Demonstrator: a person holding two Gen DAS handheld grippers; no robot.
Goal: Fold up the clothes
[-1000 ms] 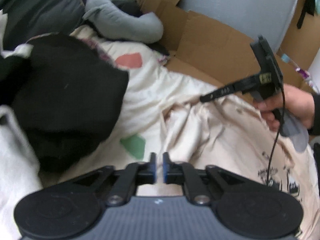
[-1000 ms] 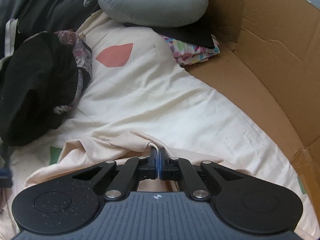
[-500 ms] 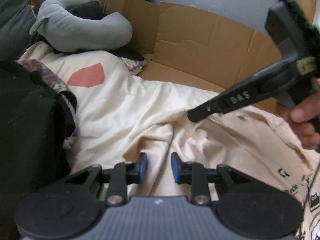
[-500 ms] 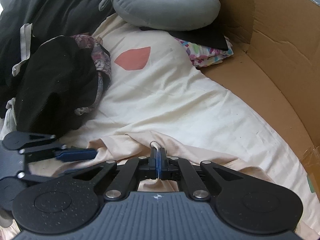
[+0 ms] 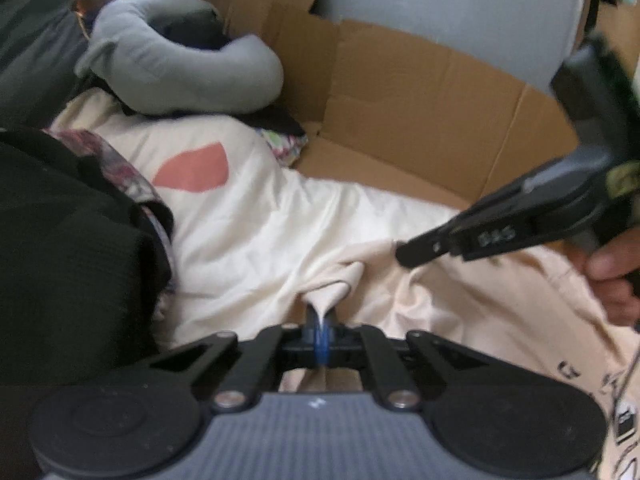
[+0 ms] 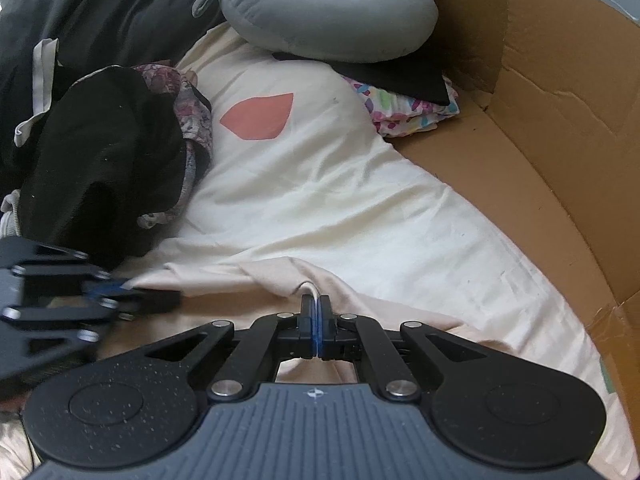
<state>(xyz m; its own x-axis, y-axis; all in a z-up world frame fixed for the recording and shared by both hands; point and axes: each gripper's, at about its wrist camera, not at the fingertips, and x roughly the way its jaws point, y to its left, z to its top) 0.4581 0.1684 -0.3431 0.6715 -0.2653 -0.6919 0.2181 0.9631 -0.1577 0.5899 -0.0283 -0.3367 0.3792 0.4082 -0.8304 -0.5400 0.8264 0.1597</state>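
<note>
L gripper (image 5: 320, 330) clenched on cream T-shirt (image 5: 460, 300) edge | R gripper (image 6: 316, 320) likewise | edge runs L-R between the 2 grips (taut enough, est.)

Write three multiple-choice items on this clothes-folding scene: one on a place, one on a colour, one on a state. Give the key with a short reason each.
1. The grey neck pillow lies:
A. at the far end of the cream sheet
B. in the right gripper
C. on the cardboard

2. The large patch on the sheet is:
A. blue
B. salmon pink
C. yellow

3. The left gripper is:
A. wide open
B. out of view
C. shut on the beige shirt

Key: 1 A, it sits beyond the sheet's patch. 2 B, plainly pink. 3 C, a shirt fold is pinched between its pads.
</note>
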